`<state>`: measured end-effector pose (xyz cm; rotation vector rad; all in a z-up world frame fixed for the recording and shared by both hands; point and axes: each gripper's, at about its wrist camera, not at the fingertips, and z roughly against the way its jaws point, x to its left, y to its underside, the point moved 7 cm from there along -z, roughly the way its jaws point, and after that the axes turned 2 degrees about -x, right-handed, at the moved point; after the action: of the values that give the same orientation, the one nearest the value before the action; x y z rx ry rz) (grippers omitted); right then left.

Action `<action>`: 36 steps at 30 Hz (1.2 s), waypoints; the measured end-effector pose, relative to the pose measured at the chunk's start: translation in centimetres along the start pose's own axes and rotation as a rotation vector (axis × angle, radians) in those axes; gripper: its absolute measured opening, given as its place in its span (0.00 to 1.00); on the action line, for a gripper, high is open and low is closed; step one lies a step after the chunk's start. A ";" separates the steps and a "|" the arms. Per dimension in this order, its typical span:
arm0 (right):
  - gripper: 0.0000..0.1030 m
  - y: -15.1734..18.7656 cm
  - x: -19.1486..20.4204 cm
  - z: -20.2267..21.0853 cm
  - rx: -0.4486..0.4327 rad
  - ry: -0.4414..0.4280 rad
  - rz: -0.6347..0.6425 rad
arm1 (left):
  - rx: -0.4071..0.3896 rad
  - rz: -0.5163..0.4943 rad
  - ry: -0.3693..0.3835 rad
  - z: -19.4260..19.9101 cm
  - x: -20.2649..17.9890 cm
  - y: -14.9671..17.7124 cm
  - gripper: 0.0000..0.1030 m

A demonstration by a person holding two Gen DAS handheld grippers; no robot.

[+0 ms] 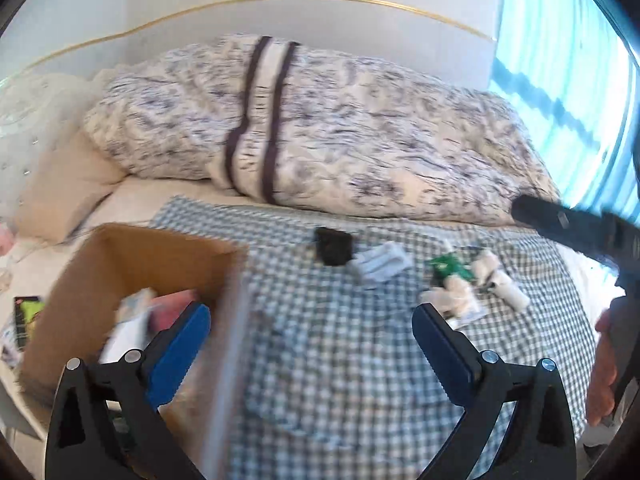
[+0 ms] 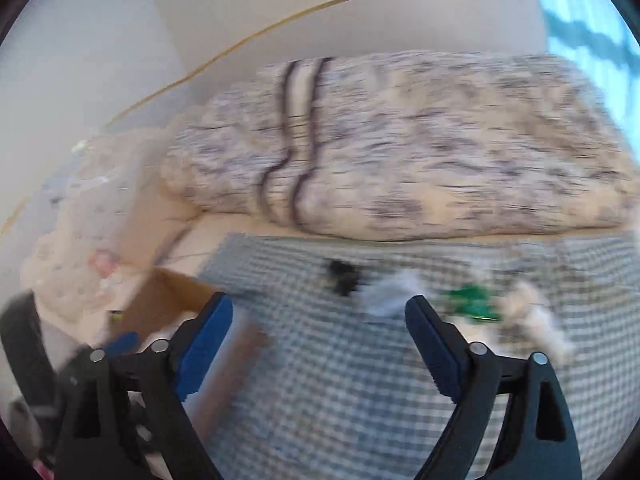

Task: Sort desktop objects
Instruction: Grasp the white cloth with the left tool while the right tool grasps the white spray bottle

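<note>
Left wrist view: box at 9 o'clock, open-topped, with blurred items inside; its near corner stands between the fingers of the left gripper, whose jaws are spread wide and empty. Checked cloth lies bare ahead to 12 o'clock. Beyond it: black item, white packet, green packet, white rolls at 1–2 o'clock. Duvet bounds the far edge. A hand shows at 3 o'clock. Right wrist view, blurred: right gripper wide, empty.

Both wrist views above shared checked cloth
</note>
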<state>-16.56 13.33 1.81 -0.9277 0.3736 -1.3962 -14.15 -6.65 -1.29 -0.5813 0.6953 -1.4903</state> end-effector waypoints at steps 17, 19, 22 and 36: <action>0.86 7.6 -20.2 -5.3 0.123 0.266 -0.135 | 0.156 -0.154 0.186 -15.8 -14.8 4.7 1.00; 0.86 7.4 -20.8 -6.5 0.149 0.290 -0.087 | 0.169 -0.175 0.207 -17.5 -16.2 4.8 1.00; 0.86 6.7 -21.6 -8.4 0.180 0.302 -0.020 | 0.194 -0.173 0.246 -19.8 -17.5 5.1 1.00; 0.85 8.5 -25.2 -15.2 0.395 0.299 0.022 | 0.252 -0.157 0.337 -25.8 -19.7 6.4 0.86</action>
<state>-26.49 31.16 -21.02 -0.3917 0.3133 -1.5227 -27.67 14.93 -22.40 -0.1958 0.7167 -1.8142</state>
